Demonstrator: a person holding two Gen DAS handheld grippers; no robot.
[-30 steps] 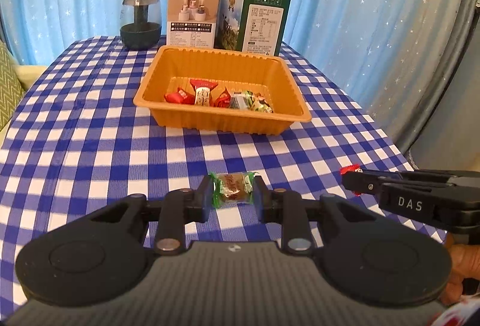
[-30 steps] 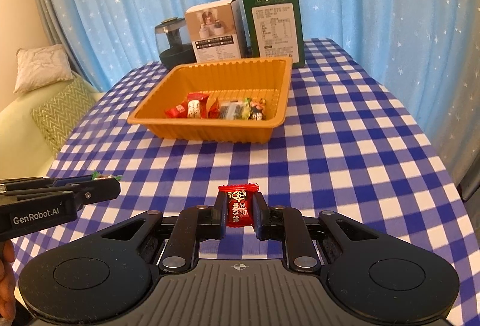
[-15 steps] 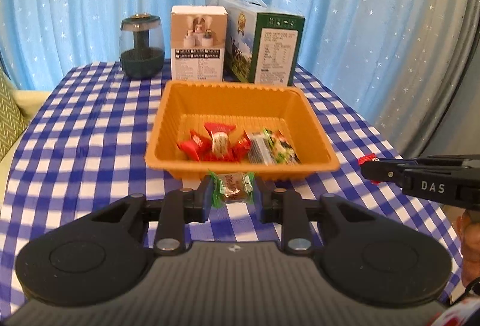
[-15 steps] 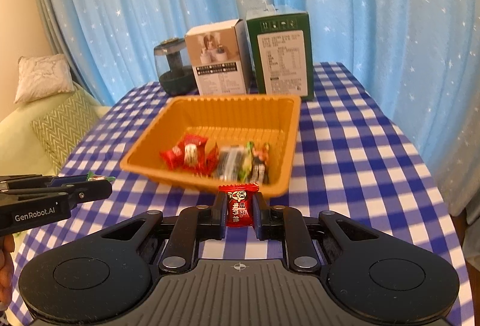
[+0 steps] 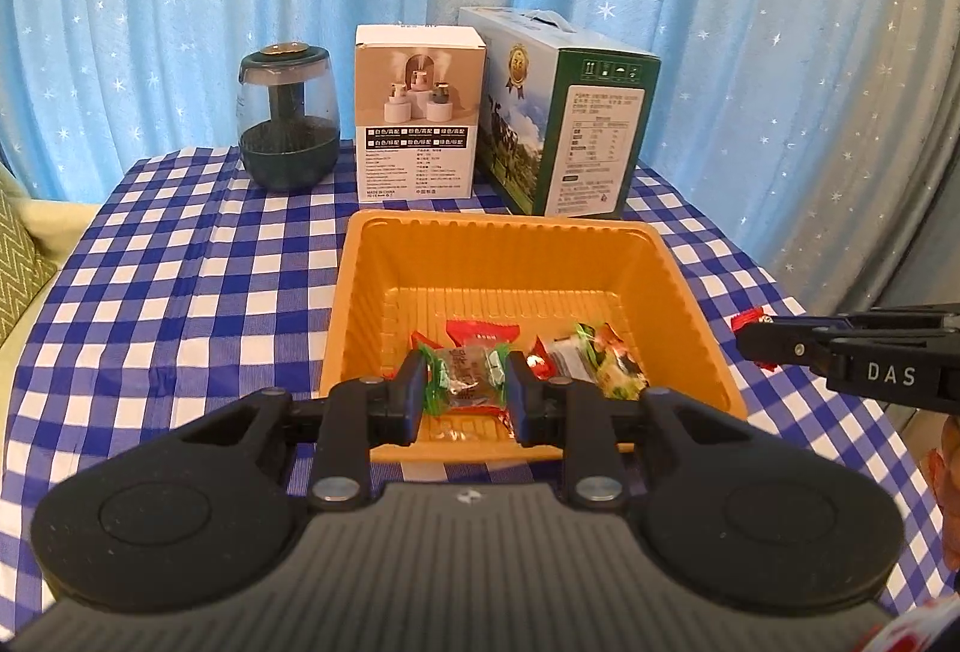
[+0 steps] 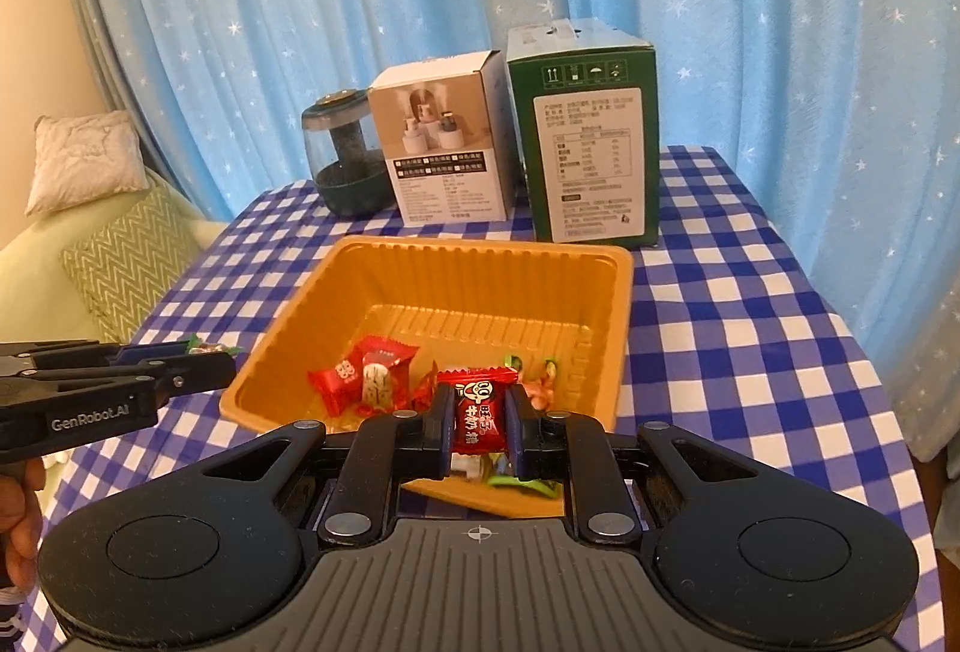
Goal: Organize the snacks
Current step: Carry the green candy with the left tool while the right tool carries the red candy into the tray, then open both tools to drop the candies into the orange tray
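An orange tray (image 5: pixel 690 304) (image 6: pixel 288 316) sits on the checked table and holds several wrapped candies (image 5: pixel 591 352) (image 6: pixel 366 370). My left gripper (image 5: pixel 465 382) is shut on a brown candy in a clear green-ended wrapper (image 5: pixel 468 375), held over the tray's near edge. My right gripper (image 6: pixel 477 421) is shut on a red candy (image 6: pixel 477 415), held over the tray's near right corner. The right gripper also shows from the side in the left wrist view (image 5: pixel 750 334), and the left gripper in the right wrist view (image 6: pixel 222 361).
Behind the tray stand a dark glass jar (image 5: pixel 288 118), a white box (image 5: pixel 417 112) and a green box (image 5: pixel 564 112). Blue star curtains hang behind the table. A sofa with cushions (image 6: pixel 84 232) is to the left.
Both grippers have moved forward with their candies, from over the bare tablecloth to over the tray's near edge. The tray now looks much closer.
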